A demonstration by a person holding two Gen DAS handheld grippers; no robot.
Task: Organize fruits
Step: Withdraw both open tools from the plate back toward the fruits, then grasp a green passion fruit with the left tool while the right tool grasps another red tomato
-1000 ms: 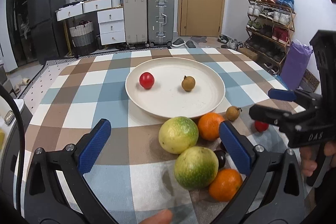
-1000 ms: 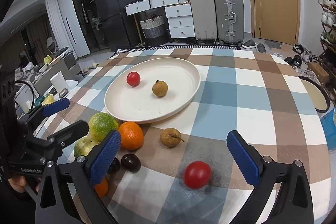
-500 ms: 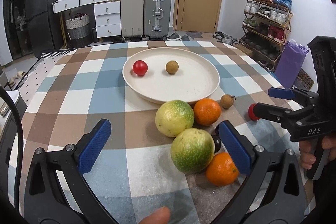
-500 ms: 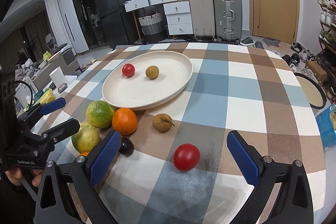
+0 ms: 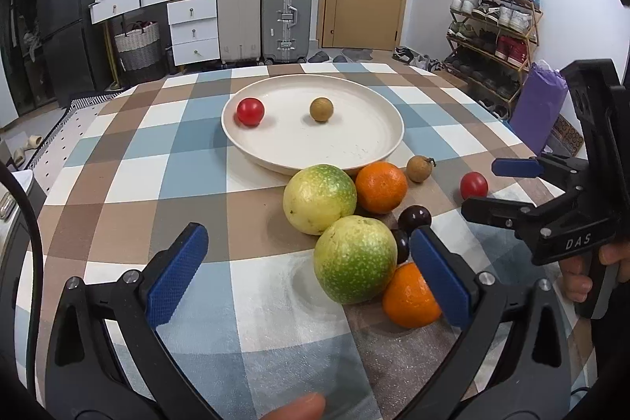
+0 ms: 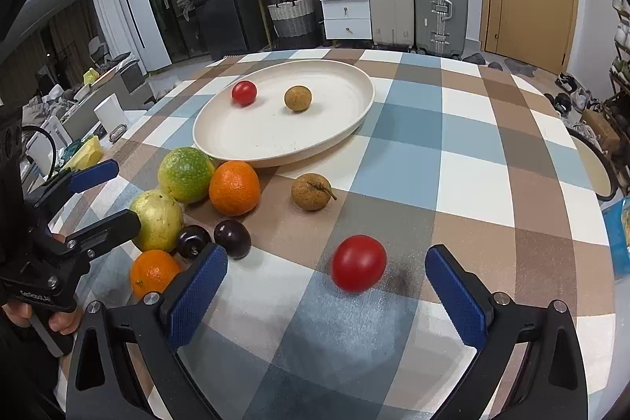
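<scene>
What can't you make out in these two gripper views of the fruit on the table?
- Second dark plum: left wrist view, mostly hidden behind the nearer green fruit and the left gripper finger.
- Near orange: right wrist view, partly covered by a right gripper finger.
- Red tomato: right wrist view, slightly blurred.
- Shoe rack: left wrist view, labels too small.

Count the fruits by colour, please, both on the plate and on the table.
Red: 2
Brown: 2
Orange: 2
Green-yellow: 2
Dark purple: 2
Total: 10
</scene>
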